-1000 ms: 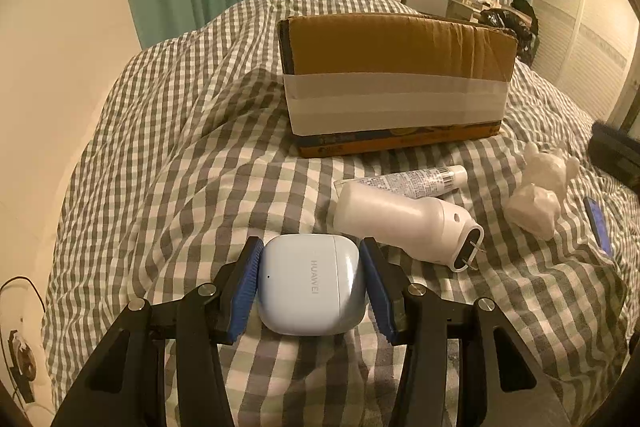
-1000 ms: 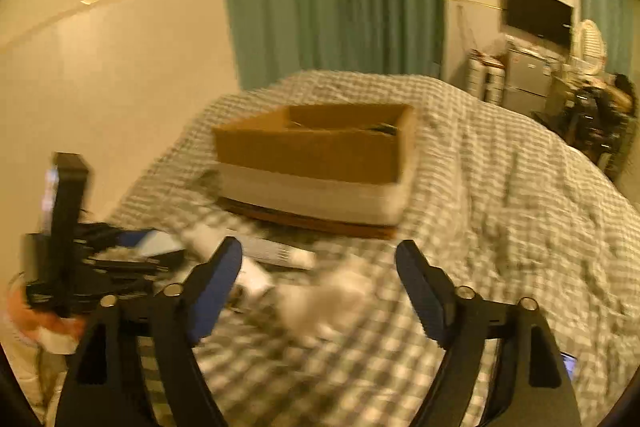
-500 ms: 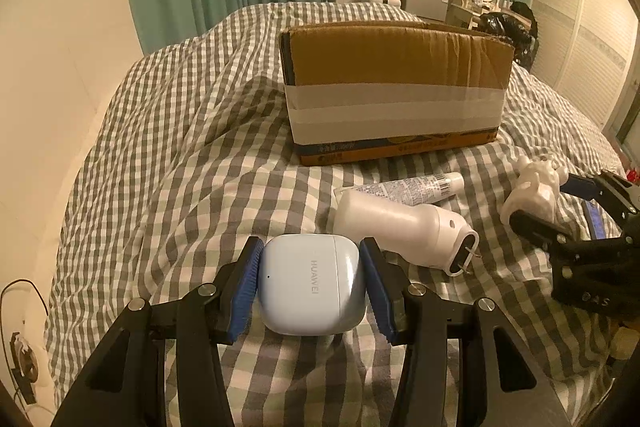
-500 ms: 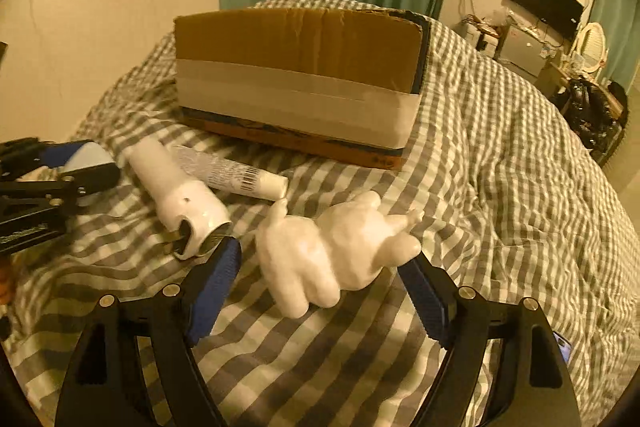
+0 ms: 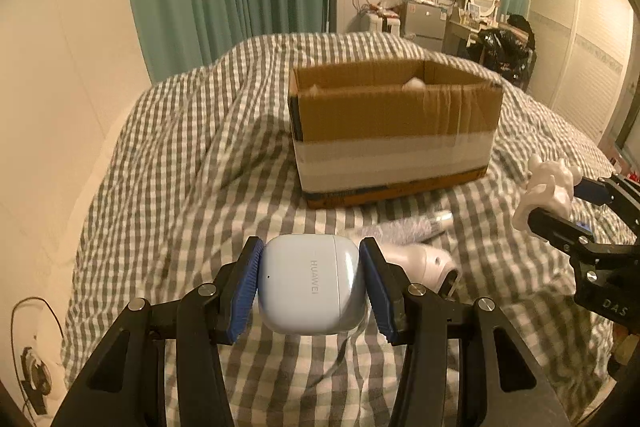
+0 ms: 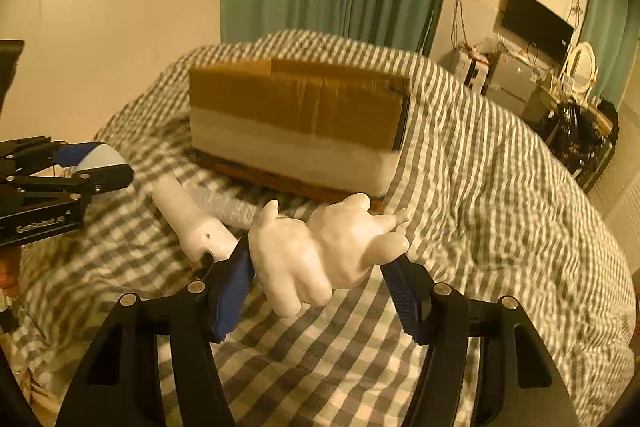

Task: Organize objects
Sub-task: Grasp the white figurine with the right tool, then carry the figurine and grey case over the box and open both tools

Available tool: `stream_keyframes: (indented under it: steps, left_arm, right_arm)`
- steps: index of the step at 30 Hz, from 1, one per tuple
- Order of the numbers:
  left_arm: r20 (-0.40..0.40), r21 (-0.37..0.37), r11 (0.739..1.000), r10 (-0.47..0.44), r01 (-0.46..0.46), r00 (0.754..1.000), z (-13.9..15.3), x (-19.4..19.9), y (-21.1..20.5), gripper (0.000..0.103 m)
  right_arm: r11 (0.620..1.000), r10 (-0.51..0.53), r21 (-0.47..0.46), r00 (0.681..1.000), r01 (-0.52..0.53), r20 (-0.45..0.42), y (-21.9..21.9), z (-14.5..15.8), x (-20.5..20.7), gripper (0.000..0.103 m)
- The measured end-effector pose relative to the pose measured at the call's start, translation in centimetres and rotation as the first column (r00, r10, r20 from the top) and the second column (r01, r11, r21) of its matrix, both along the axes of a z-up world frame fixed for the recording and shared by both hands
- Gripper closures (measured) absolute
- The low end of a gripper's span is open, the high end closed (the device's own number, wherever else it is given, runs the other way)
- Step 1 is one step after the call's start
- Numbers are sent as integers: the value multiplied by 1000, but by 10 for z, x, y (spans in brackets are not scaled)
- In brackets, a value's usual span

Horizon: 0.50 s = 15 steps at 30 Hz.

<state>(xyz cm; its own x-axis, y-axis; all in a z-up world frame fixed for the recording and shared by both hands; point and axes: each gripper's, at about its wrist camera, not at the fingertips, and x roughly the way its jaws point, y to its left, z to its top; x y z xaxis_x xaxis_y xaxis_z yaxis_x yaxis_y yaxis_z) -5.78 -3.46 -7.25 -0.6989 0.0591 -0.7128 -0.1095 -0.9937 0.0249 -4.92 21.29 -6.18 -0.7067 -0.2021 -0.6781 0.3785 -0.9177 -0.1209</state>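
**Both grippers loaded above the bed**

I have the pale blue earbud case [image 5: 311, 290] clamped in my left gripper [image 5: 311, 287], its blue pads [image 5: 245, 291] pressed flat against both sides, the HUAWEI lettering facing up at the camera. The case hangs clear above the checked bedspread [image 5: 180, 187]. My right gripper [image 6: 324, 275] is closed on the white figurine [image 6: 324, 255], which lies tilted between the pads, limbs sticking out to the right. From the left wrist view I see that figurine [image 5: 548, 187] raised off the cover at the right edge.

Below and between the two grippers, a white bottle [image 6: 188, 215] lies on its side on the bedspread, and a white tube [image 6: 224, 205] lies just behind it. Beyond both stands the open cardboard box [image 5: 394, 131], a pale band of tape around its lower half. Something white [image 5: 414, 83] shows inside near the far wall; I cannot tell what it is.
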Motion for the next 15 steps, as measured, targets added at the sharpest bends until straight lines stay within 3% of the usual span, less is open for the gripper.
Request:
stream_keyframes:
  steps: [15]
  left_arm:
    - [-164, 17, 1000, -19, 22, 986, 95, -25, 5, 53]
  right_arm:
    - [997, 62, 61, 979, -51, -195, -21, 97, 7, 41]
